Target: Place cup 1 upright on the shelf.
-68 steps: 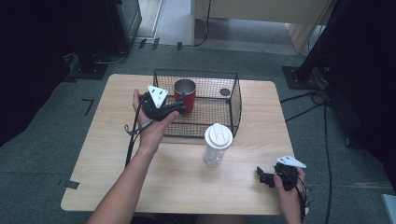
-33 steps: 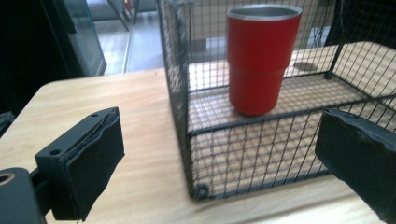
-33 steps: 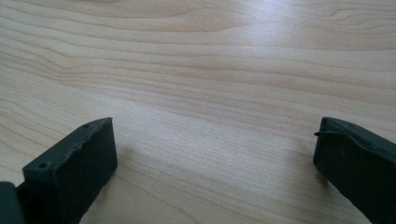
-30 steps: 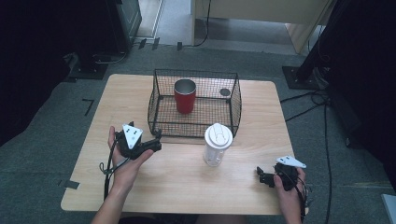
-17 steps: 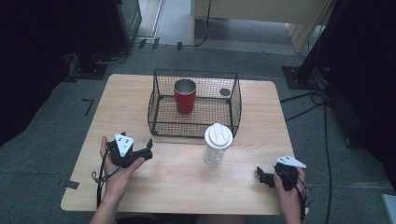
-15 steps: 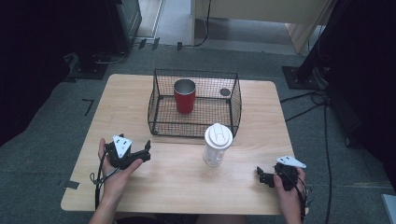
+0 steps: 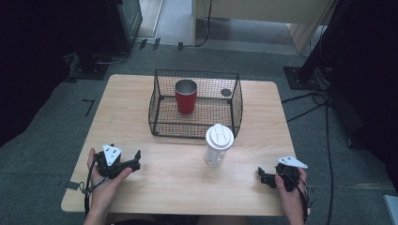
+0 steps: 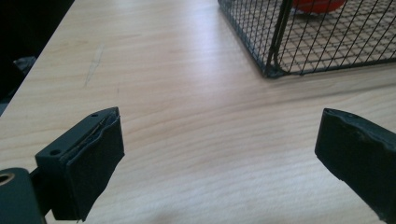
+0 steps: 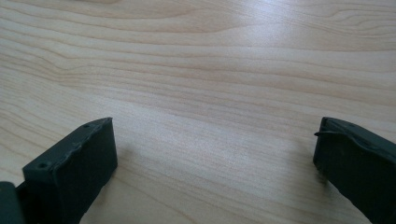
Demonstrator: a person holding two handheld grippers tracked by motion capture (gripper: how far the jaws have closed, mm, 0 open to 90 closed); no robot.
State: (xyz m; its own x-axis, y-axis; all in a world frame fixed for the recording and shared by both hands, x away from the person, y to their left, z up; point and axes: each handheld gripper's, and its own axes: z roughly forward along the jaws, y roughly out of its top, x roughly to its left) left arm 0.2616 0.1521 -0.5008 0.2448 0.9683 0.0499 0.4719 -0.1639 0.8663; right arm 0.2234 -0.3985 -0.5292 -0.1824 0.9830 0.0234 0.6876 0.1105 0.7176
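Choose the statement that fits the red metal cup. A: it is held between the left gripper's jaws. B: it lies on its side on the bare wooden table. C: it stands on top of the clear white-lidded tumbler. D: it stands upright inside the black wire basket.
D: the red metal cup stands upright, open mouth up, inside the black wire basket.

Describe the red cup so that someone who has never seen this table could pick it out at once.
On the light wooden table stands a black wire-mesh basket, toward the far edge. Inside it, near its back left, stands the red metal cup, upright and open-topped. Unlike the clear plastic bottle with a white lid outside the basket, it is red and lidless.
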